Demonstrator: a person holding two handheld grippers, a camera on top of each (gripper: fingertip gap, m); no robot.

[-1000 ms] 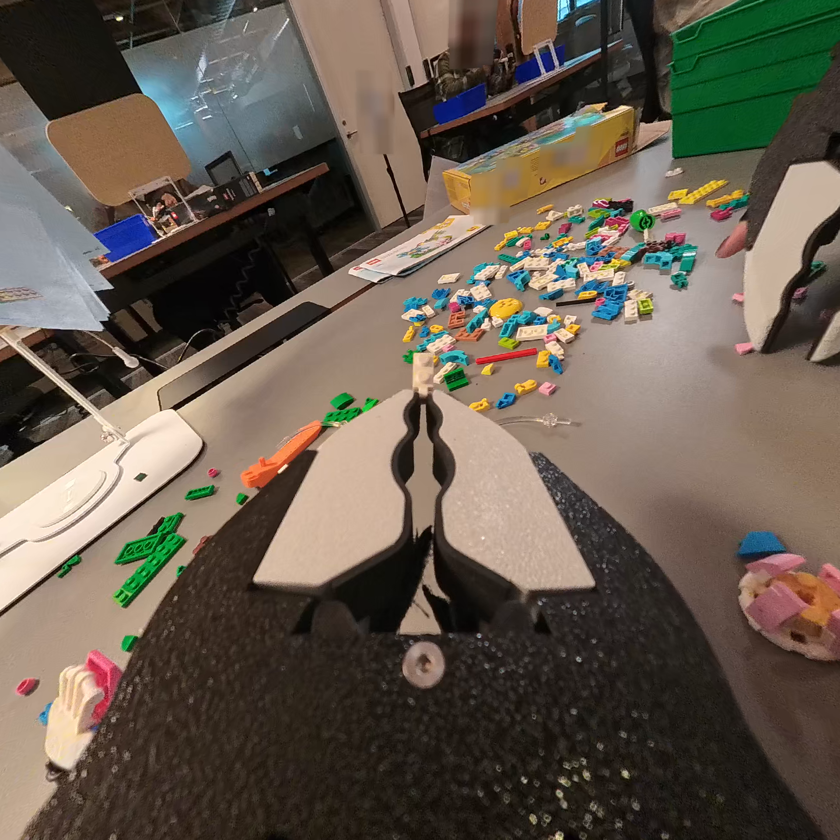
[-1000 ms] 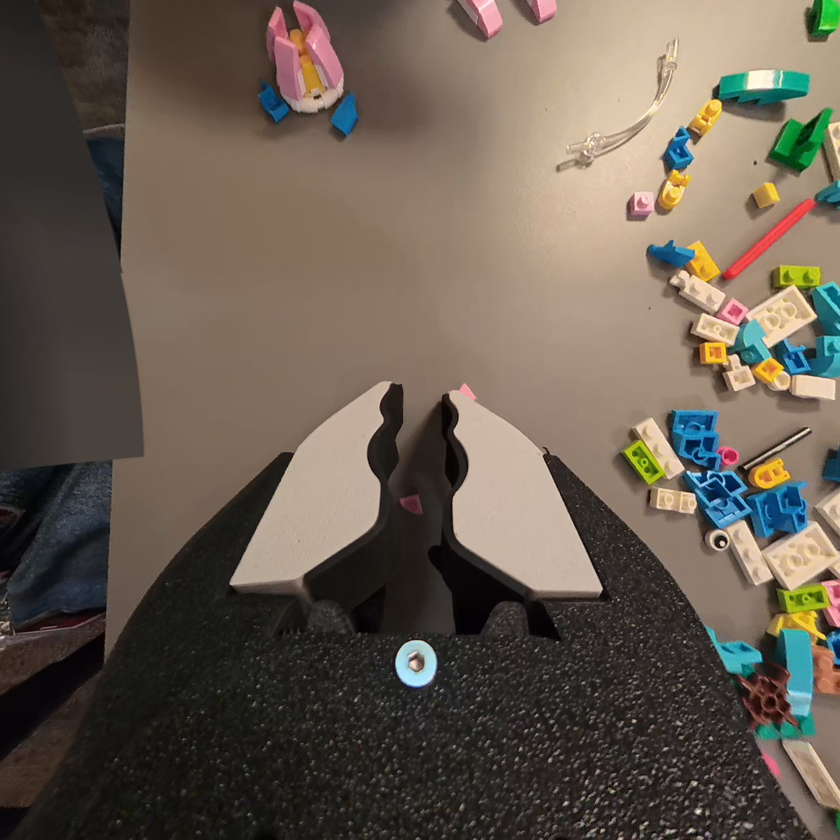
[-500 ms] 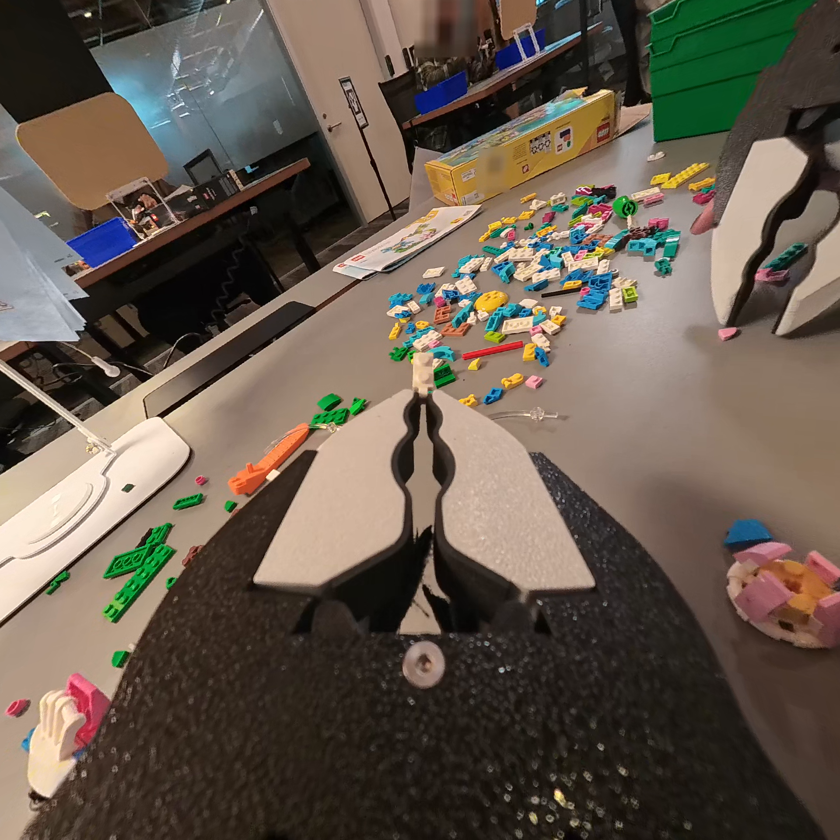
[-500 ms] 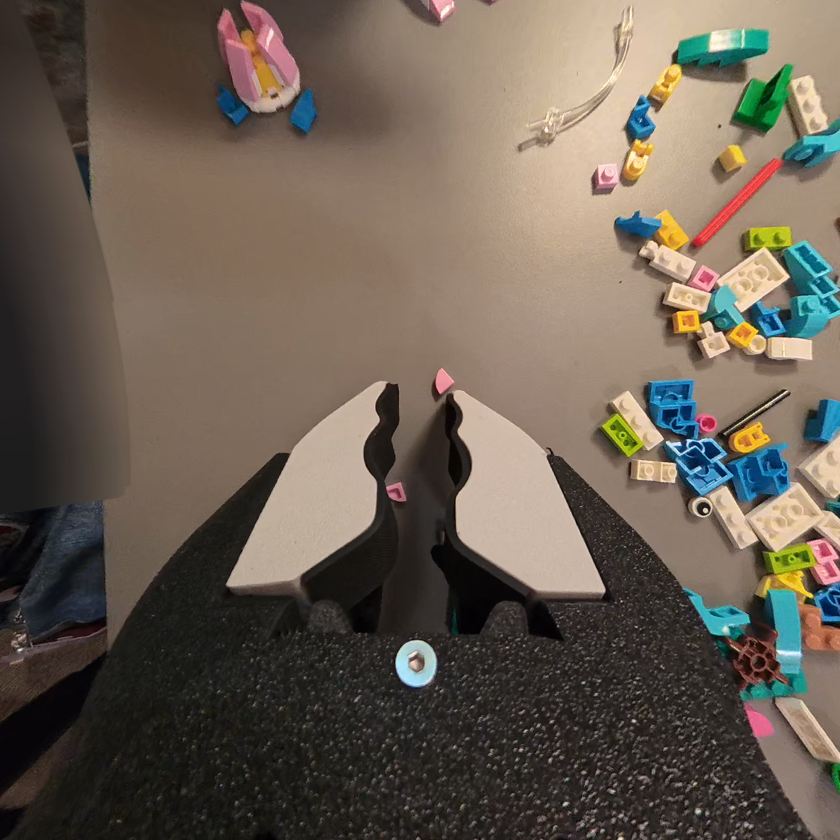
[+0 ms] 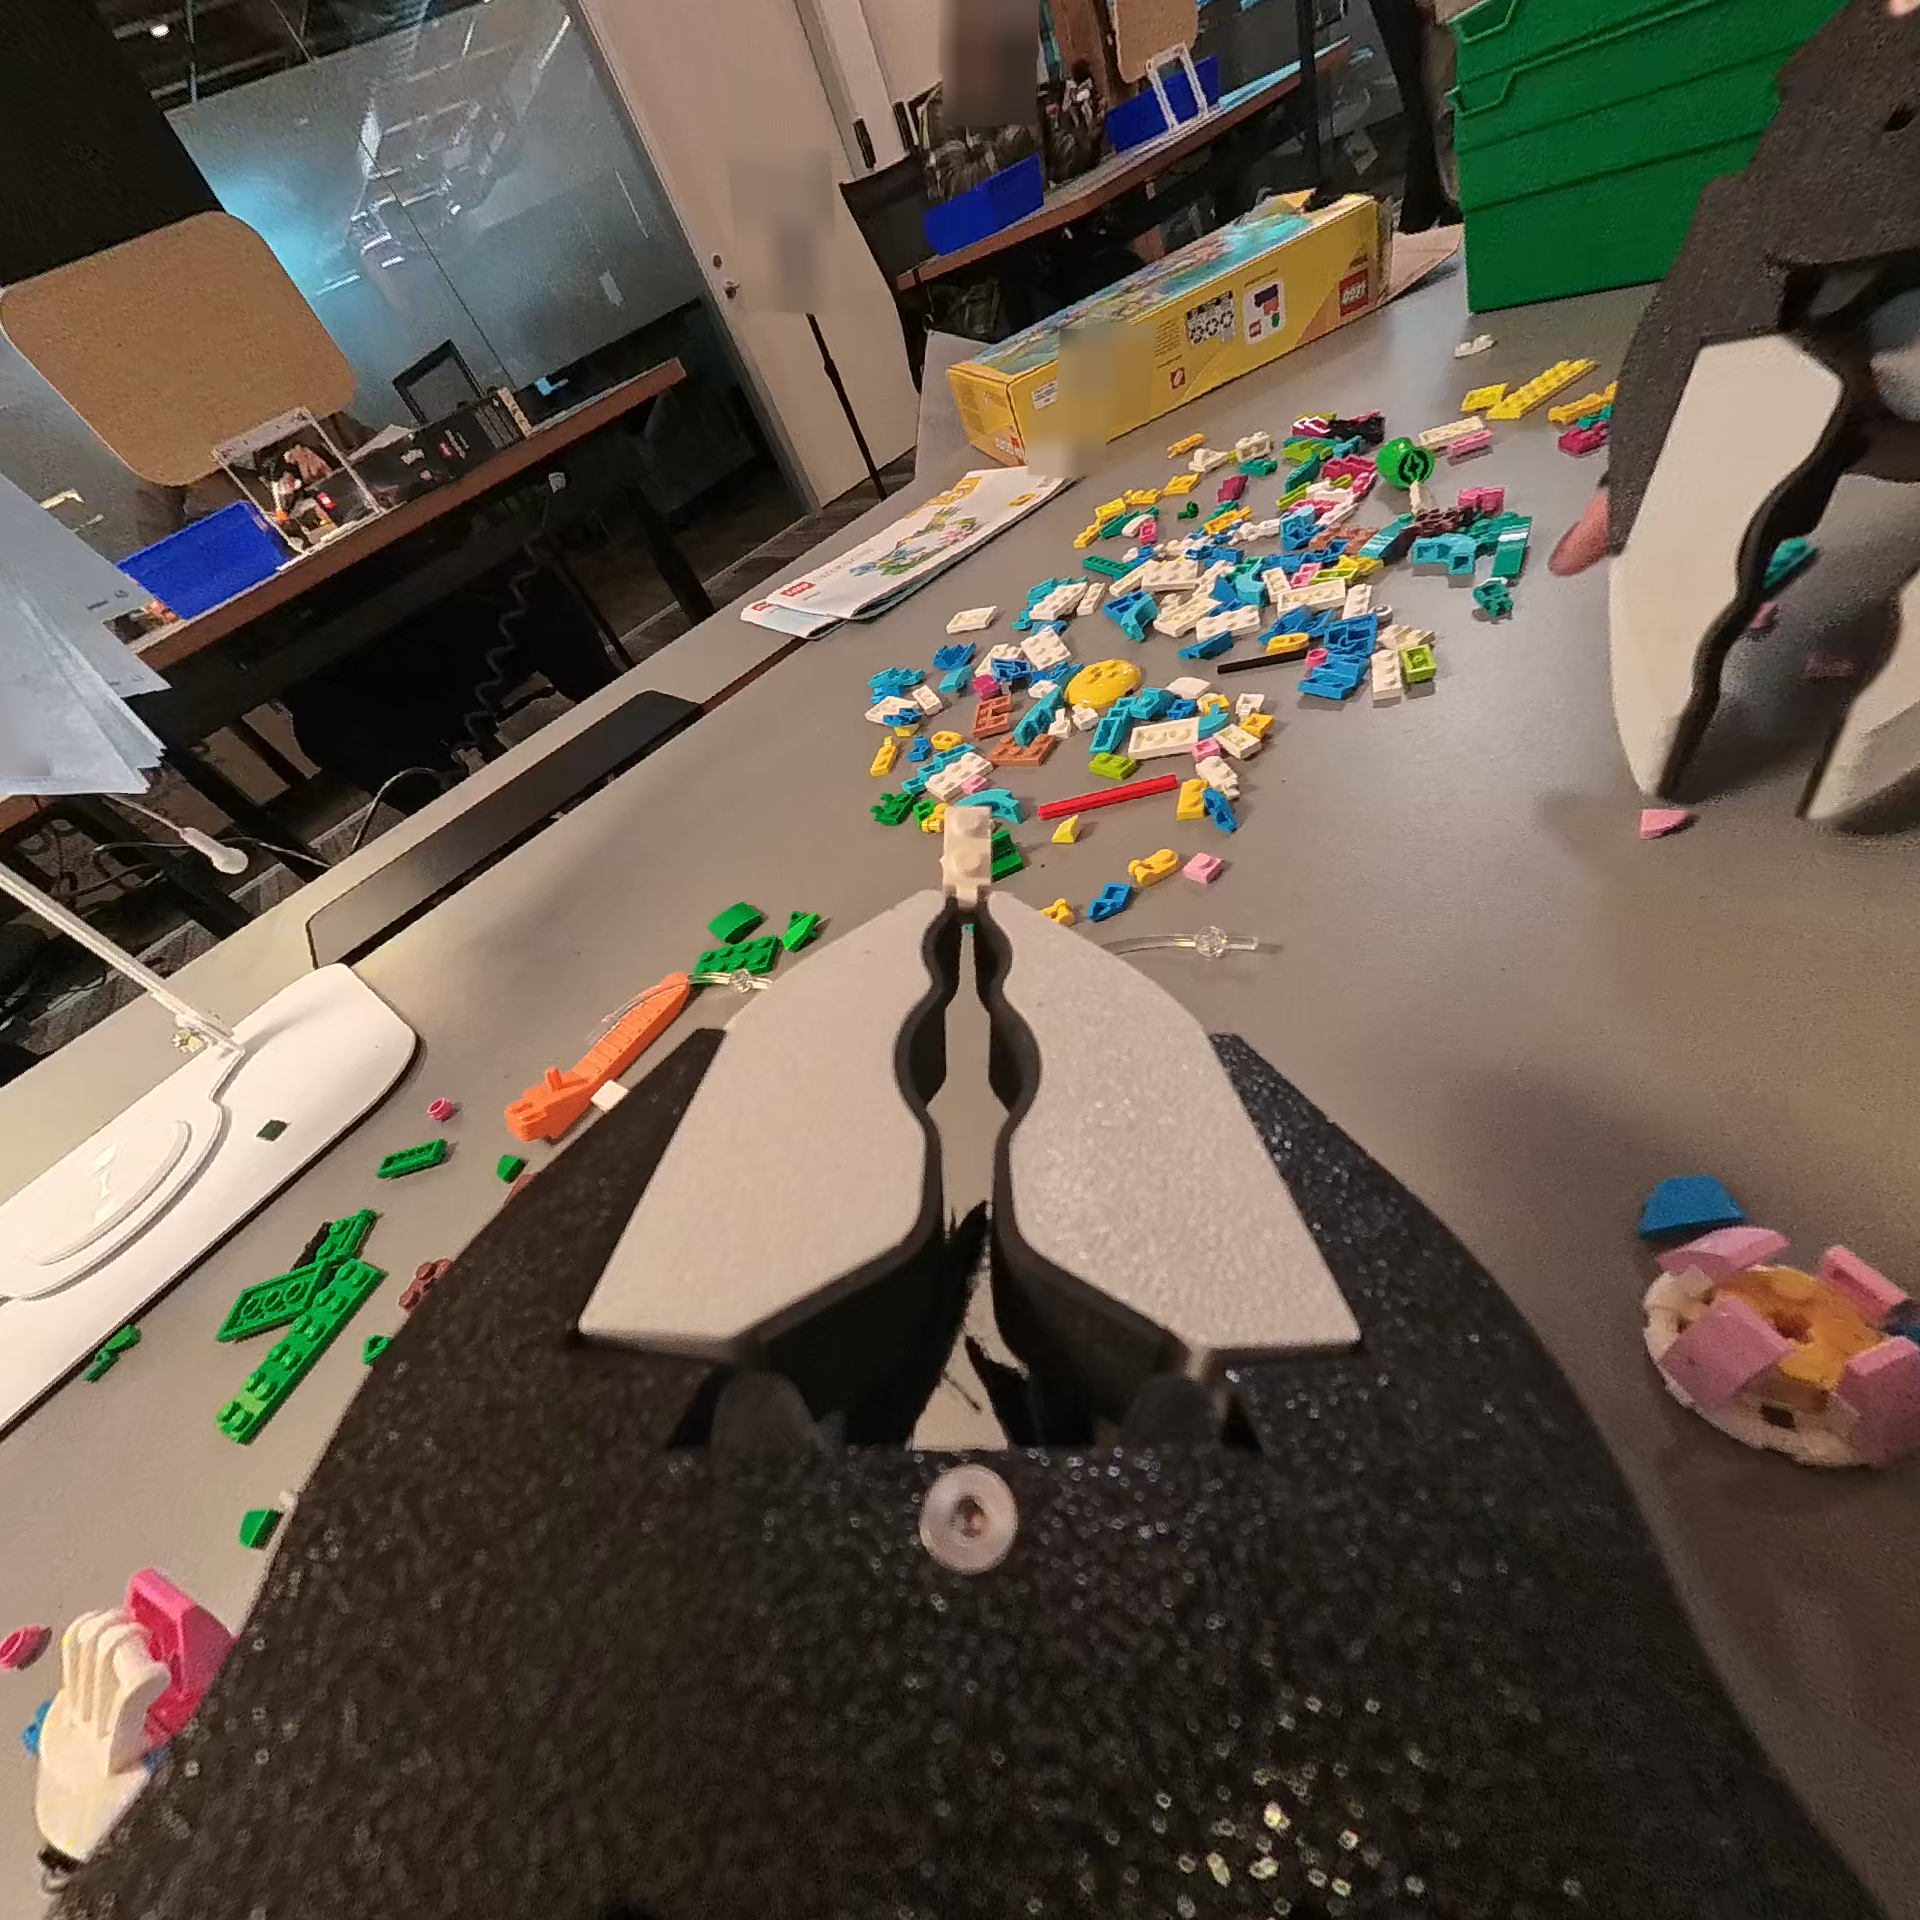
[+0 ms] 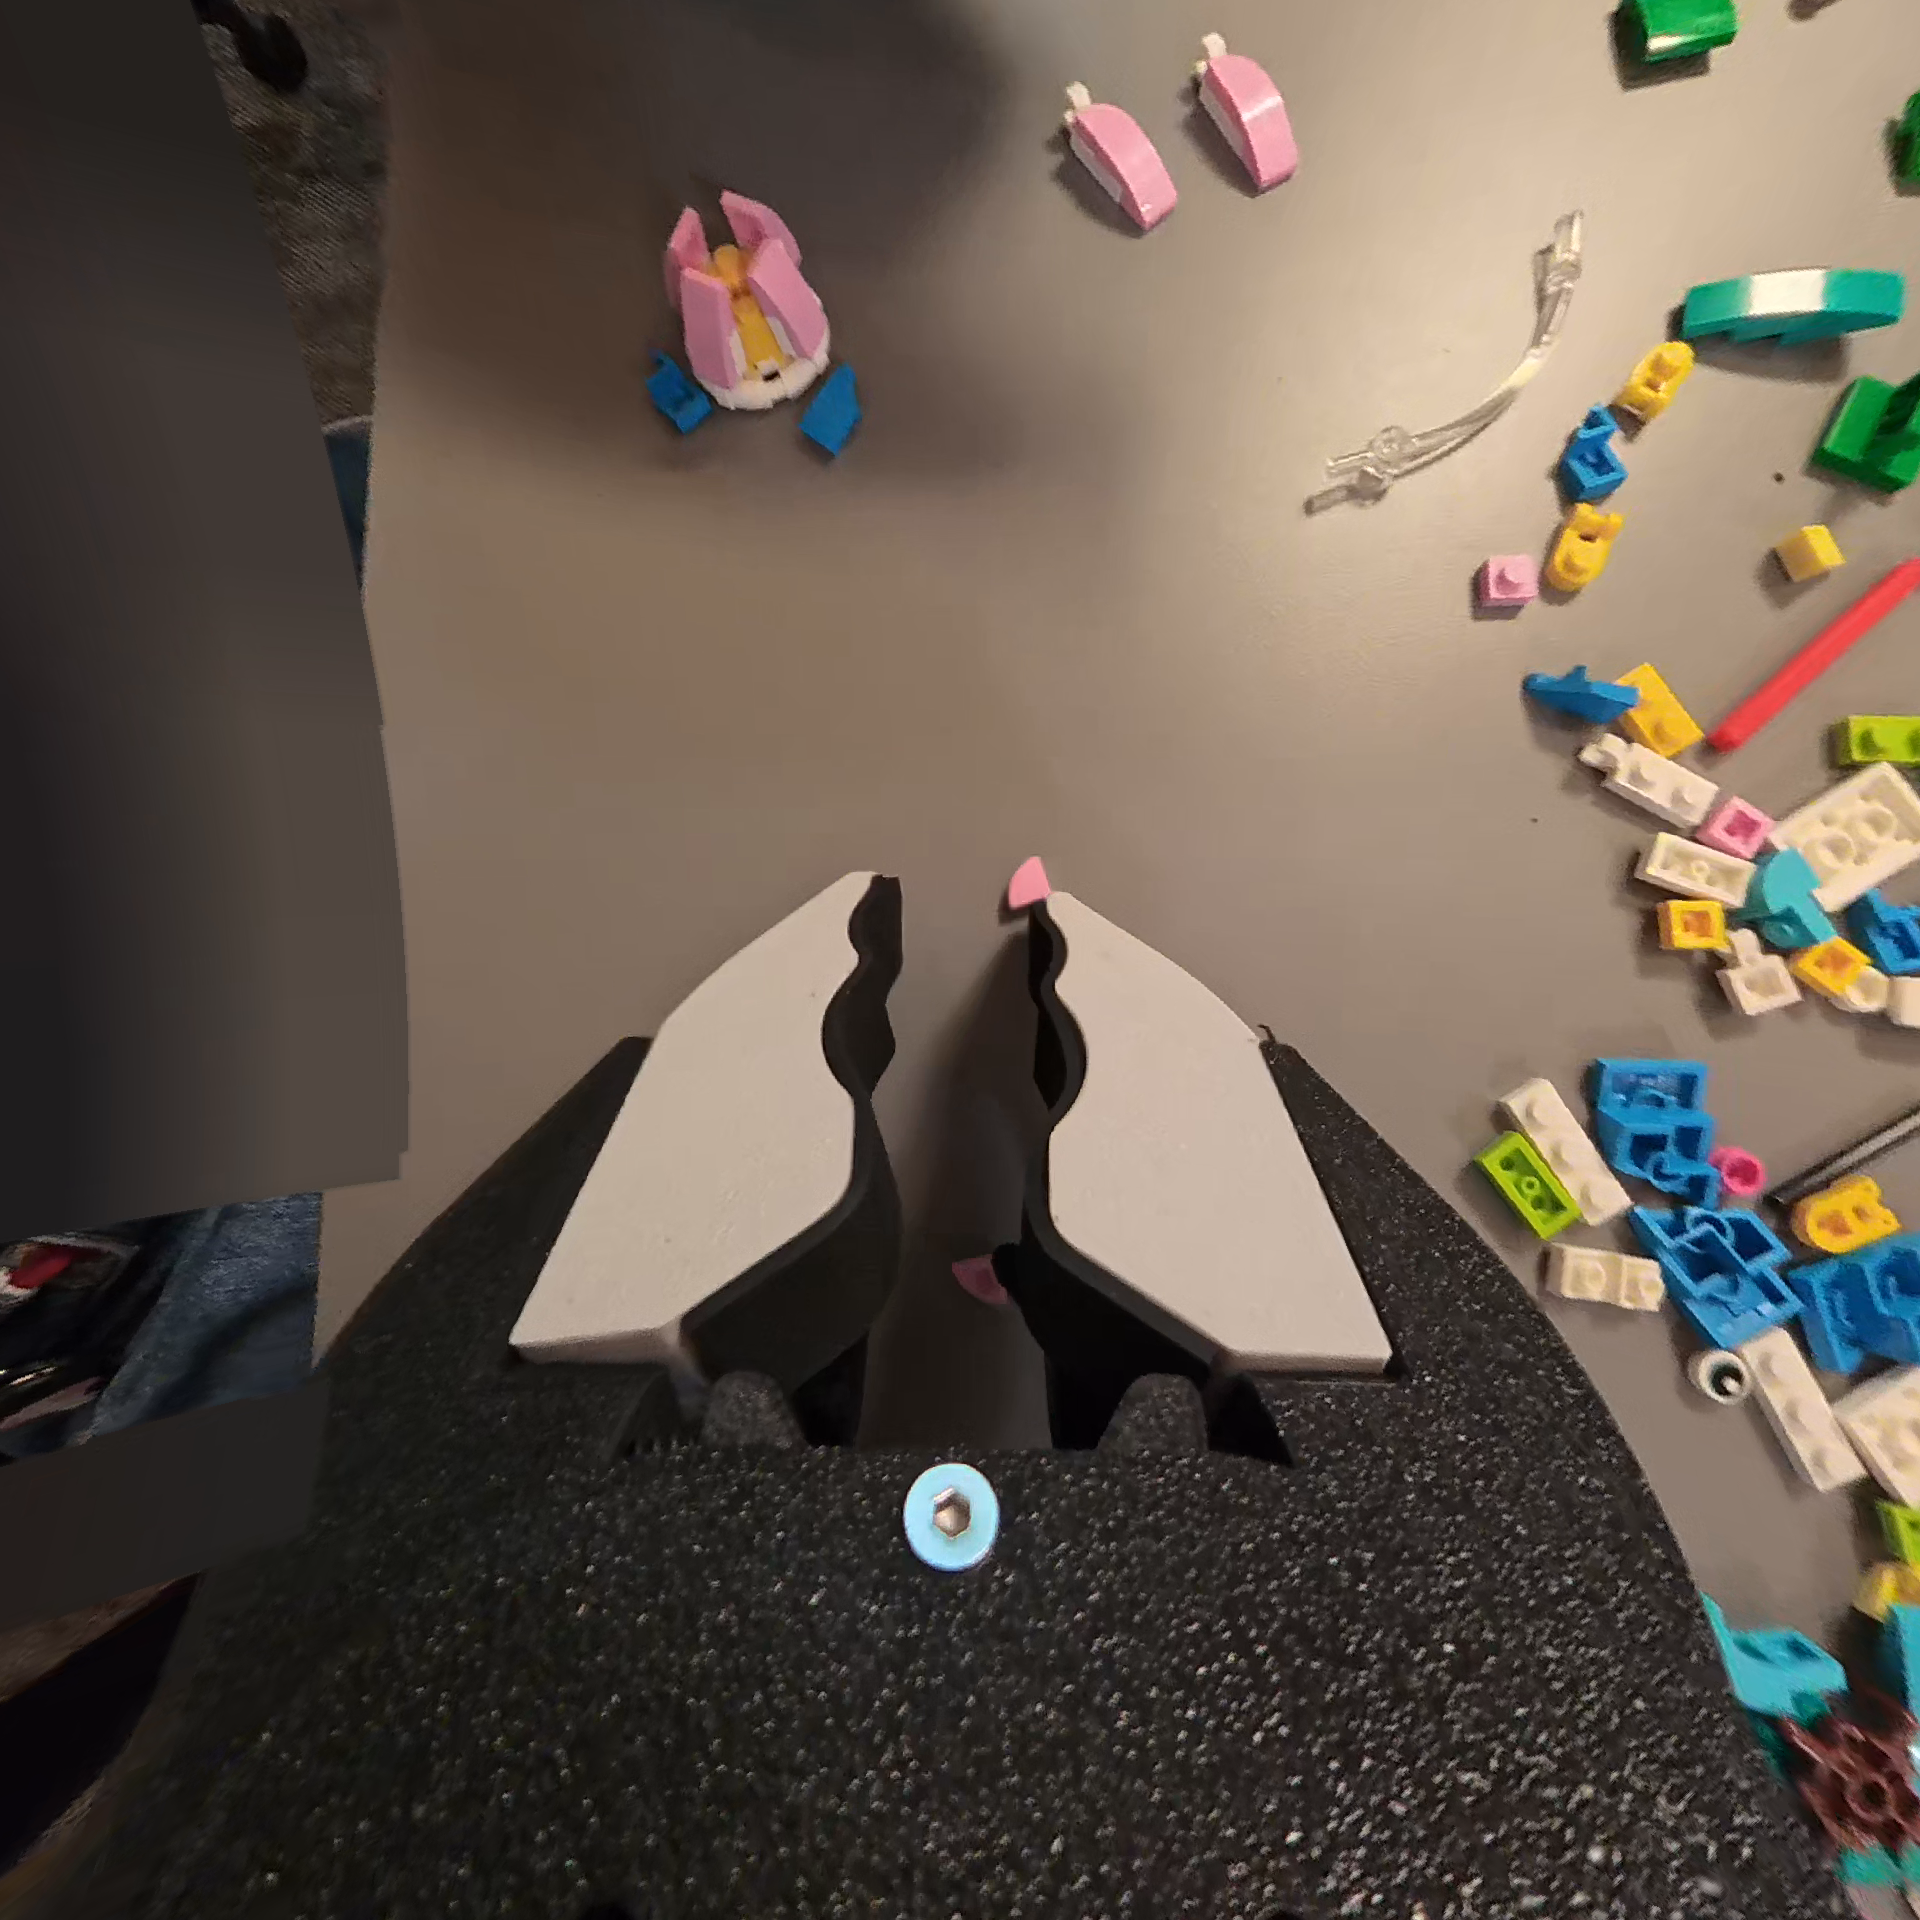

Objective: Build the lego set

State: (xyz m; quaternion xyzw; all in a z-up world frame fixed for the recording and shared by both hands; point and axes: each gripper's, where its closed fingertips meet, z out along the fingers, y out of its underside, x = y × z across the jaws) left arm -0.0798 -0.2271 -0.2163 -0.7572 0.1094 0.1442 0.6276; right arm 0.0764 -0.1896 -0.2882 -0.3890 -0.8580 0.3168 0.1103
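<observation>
Left wrist view: my left gripper (image 5: 967, 906) has its jaws clenched on a small white brick (image 5: 966, 850), which sticks up from the tips above the grey desk (image 5: 1455, 1039). Past it lies the loose pile of bricks (image 5: 1195, 644), spread toward the far edge of the desk, where a yellow box (image 5: 1174, 332) and a booklet (image 5: 904, 551) lie. A red rod (image 5: 1107, 798) sits at the near side of the pile, and a clear curved piece (image 5: 1195, 943) lies just right of my tips. Left of the gripper are an orange piece (image 5: 597, 1070), green plates (image 5: 301, 1320) and a white lamp base (image 5: 177, 1153) near the left edge. A pink flower build (image 5: 1787, 1340) rests at the right, with a blue wedge (image 5: 1688, 1208) just beside it. My right gripper (image 5: 1756, 800) points down at the desk on the far right, a pink chip (image 5: 1660, 823) close to its tips.

Right wrist view: my right gripper (image 6: 961, 894) looks down on the desk (image 6: 1039, 623), its jaws released and holding nothing. One pink chip (image 6: 1027, 885) lies at the tip of the right-hand finger; another (image 6: 977, 1276) lies on the desk between the fingers, farther back. The flower build (image 6: 743, 312) stands ahead near the left edge of the desk, flanked by two blue wedges. Two pink petals (image 6: 1179, 140) lie beyond it, and the pile (image 6: 1714, 1039) fills the right side.
</observation>
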